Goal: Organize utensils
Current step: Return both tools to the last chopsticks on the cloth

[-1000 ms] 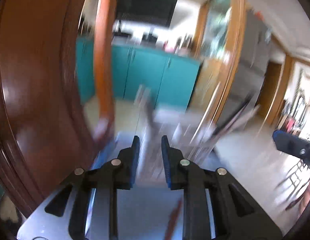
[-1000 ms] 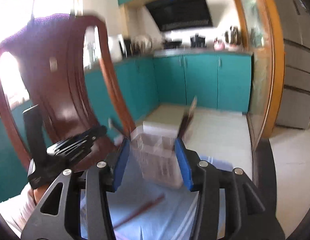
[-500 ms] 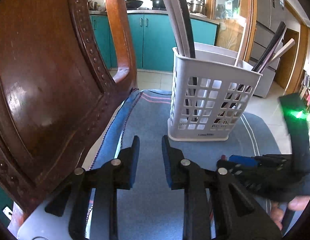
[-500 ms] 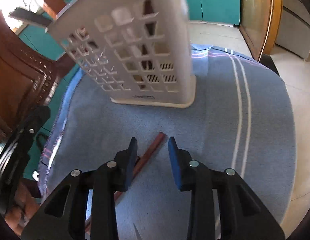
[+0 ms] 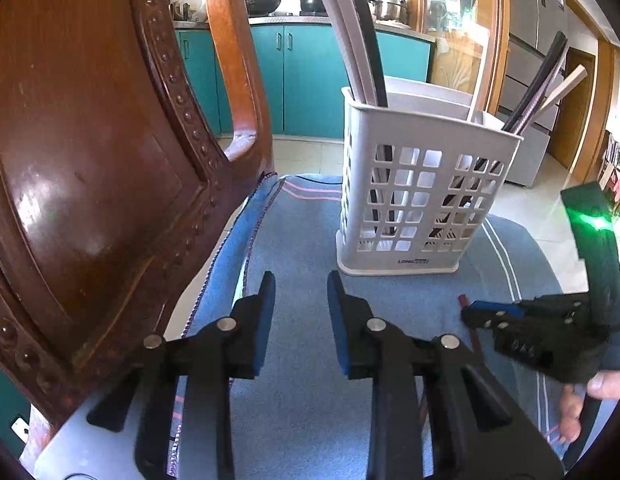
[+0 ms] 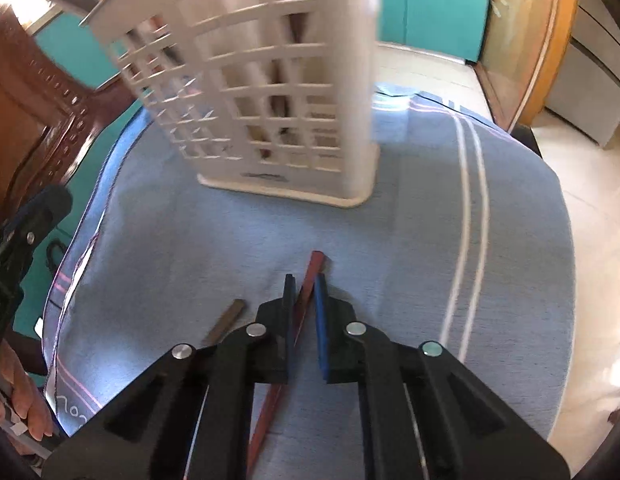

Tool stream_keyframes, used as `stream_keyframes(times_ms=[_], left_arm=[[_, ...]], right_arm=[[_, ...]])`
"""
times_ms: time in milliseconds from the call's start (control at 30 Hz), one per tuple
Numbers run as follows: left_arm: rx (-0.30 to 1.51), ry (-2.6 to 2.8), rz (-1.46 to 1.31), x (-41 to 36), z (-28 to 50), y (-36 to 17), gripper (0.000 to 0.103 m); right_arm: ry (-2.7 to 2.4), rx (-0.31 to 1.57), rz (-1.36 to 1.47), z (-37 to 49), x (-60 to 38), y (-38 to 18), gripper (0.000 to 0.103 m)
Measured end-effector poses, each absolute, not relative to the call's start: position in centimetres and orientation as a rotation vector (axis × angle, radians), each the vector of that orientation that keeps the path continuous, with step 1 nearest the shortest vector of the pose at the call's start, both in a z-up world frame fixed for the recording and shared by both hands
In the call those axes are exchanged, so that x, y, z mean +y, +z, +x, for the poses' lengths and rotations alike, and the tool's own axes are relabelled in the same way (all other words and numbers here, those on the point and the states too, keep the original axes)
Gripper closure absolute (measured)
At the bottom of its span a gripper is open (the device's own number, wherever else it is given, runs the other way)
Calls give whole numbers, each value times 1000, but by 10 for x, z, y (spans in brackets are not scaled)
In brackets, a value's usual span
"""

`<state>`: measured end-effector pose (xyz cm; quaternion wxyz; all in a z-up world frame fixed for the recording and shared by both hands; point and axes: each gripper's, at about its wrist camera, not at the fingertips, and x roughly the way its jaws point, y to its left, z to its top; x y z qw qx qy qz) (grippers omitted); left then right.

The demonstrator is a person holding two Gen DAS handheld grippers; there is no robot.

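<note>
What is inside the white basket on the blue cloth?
The white basket holds several long utensils: pale and black ones at the left, dark and pale ones at the right. Their lower ends are mostly hidden by its lattice wall.

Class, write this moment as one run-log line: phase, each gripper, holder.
phase: grasp | right gripper: just closed on red-brown chopstick lying on blue cloth | left gripper: open, empty | white holder: upright, holding utensils

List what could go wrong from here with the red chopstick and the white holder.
1. The right gripper has just closed on the red chopstick near its far tip, so the long free end may swing or slip when lifted.
2. A brown chopstick lies close beside it on the blue cloth and could get knocked.
3. The white holder already holds several chopsticks; nothing steadies it, since the left gripper is open and empty, so pushing another in might tip it.
</note>
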<state>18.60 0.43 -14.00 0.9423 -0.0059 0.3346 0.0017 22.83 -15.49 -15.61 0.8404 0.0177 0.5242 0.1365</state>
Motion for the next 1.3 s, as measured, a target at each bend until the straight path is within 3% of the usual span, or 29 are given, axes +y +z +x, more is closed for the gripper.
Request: stream_keyframes(times_ms=[167, 300, 667, 767, 933, 1300], left_arm=[[728, -42, 4, -2, 189, -148, 62], [820, -168, -18, -11, 194, -160, 58], [902, -336, 149, -65, 178, -187, 58], [931, -332, 159, -68, 181, -196, 70], [940, -315, 162, -67, 183, -201, 73], [936, -266, 165, -50, 191, -200, 73]], right_arm=[[261, 1100, 4, 232, -167, -152, 93], [290, 1084, 25, 228, -168, -148, 92], [239, 1065, 75, 231, -188, -143, 83], [238, 1065, 75, 231, -189, -144, 79], [236, 1066, 72, 230, -189, -147, 77], [233, 1070, 59, 227, -186, -150, 75]])
